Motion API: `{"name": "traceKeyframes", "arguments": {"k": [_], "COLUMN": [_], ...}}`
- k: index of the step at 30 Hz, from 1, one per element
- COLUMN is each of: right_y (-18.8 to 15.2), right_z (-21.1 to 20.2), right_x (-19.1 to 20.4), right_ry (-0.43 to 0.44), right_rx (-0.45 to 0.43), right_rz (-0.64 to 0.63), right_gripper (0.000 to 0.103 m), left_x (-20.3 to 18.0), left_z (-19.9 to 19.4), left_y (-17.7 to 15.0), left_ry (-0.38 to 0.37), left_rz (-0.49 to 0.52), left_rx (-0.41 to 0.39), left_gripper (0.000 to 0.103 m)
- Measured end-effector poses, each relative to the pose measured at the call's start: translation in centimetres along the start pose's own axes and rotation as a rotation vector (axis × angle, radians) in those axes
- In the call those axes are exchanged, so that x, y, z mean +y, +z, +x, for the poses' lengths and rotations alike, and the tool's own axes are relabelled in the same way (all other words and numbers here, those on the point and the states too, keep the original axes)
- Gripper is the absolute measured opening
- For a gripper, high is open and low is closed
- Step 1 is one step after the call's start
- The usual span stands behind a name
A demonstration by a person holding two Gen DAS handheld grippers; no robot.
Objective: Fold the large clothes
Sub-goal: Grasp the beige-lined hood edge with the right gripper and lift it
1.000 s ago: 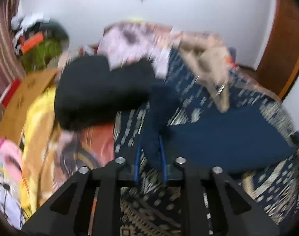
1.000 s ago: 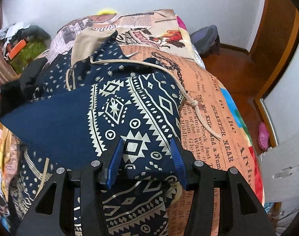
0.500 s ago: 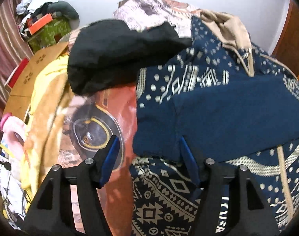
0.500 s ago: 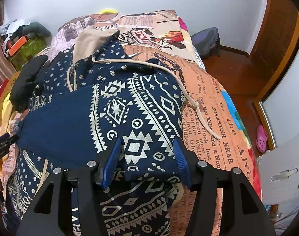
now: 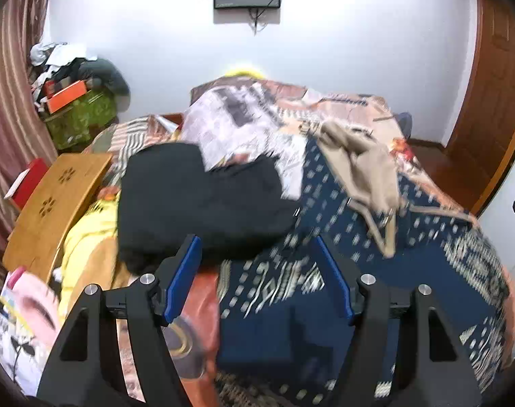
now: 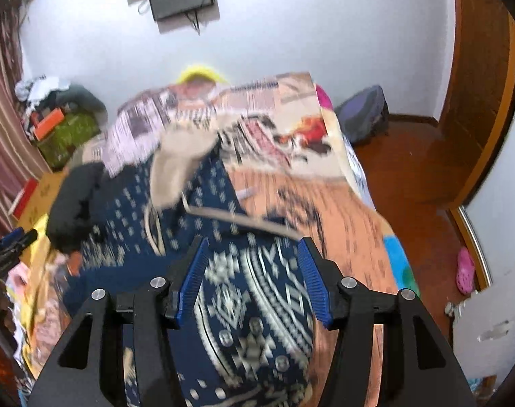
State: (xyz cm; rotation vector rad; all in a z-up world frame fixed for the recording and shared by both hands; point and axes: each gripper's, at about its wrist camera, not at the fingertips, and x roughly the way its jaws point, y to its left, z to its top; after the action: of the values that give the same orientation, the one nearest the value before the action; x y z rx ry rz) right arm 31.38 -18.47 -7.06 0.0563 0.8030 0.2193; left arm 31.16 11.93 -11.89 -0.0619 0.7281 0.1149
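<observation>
The navy patterned hoodie (image 6: 257, 308) is seen spread on the bed (image 6: 352, 224) with a sleeve laid across its body, so folding is judged partly done, while the left gripper (image 5: 257, 271) and right gripper (image 6: 250, 278) are both released, nothing grasped.

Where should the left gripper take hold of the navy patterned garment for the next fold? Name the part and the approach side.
Judging by its pose, grip the navy patterned garment at its near left edge, beside the bare orange bedsheet. That edge lies flat and free, clear of the black garment further back. Bring the left gripper, fingers open, in low from the left so one finger slides under the hem.
</observation>
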Motion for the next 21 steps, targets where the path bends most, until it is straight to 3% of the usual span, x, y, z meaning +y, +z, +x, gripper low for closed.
{"name": "traceKeyframes", "arguments": {"k": [5, 10, 13, 21], "right_y": [3.1, 5.9, 7.1, 9.9], "right_z": [1.4, 4.9, 7.5, 17.3], "right_x": [0.7, 1.7, 2.3, 1.9], "right_ry": [0.028, 0.077, 0.090, 0.178], "right_rx": [-0.036, -0.019, 0.006, 0.179], "right_rz": [0.007, 0.015, 0.014, 0.107], "right_gripper": [0.051, 0.051, 0.051, 0.051], "left_x": [-1.6, -2.7, -3.1, -3.4], "left_z": [2.2, 5.9, 8.9, 19.0], "left_y": [3.3, 6.3, 7.6, 8.3], "left_ry": [-0.028, -0.073, -0.106, -0.202], "left_rz": [0.017, 0.005, -0.019, -0.141], "left_rx": [-0.020, 0.009, 0.048, 0.240], "left_gripper": [0.068, 0.068, 0.068, 0.068]}}
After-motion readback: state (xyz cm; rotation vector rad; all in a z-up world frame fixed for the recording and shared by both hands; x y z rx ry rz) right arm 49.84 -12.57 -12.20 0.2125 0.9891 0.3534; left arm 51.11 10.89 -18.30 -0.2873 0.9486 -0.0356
